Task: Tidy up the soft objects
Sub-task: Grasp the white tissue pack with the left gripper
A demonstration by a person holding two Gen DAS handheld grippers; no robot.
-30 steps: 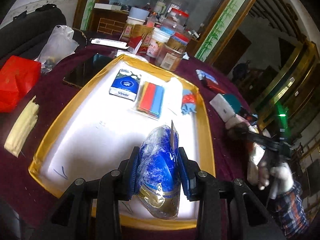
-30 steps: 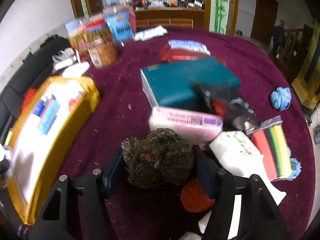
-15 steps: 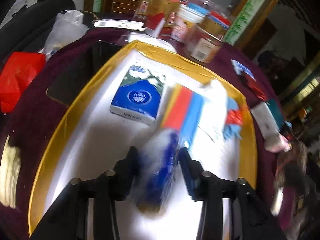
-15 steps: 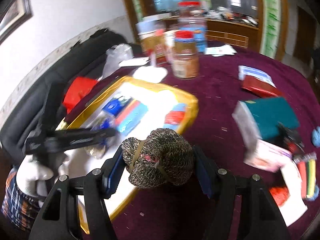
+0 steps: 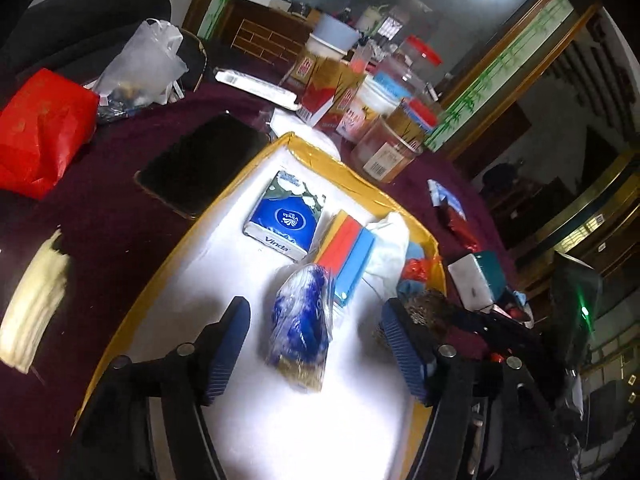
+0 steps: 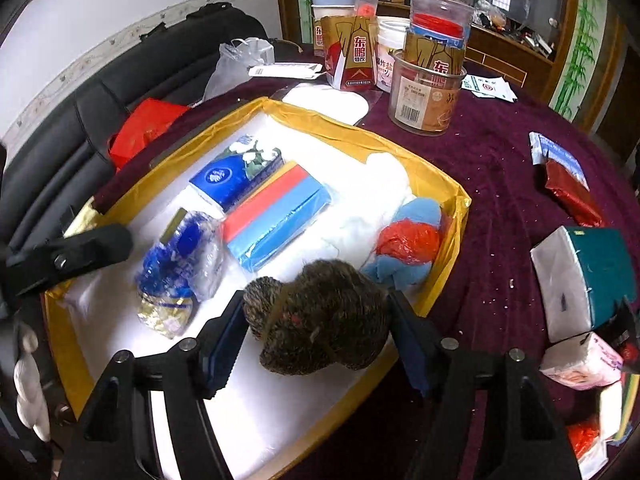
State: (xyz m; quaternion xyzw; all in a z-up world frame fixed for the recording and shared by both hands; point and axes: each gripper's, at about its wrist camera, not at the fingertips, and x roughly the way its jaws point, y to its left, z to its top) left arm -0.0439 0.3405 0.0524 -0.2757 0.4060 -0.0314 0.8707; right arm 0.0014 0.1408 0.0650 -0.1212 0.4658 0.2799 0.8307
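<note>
Released since the earlier frame, the blue plastic pack (image 5: 301, 322) is left in the tray (image 5: 168, 264) at lower centre, between the parted jaws of the left gripper (image 5: 316, 344). The brown knitted bundle (image 6: 320, 316) is clamped by the right gripper (image 6: 316, 332) over the tray's near edge; released there, it could roll out.

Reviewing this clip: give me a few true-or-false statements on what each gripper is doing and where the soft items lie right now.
1. The left gripper is clamped on the blue plastic bag. False: its jaws stand open, and the bag lies between them on the tray.
2. The right gripper holds the brown knitted item. True.
3. The brown knitted item hangs over the tray. True.
4. The Vinda tissue pack lies on the purple cloth outside the tray. False: it lies inside the tray.
5. The striped sponge pack lies beside the tissue pack. True.
</note>
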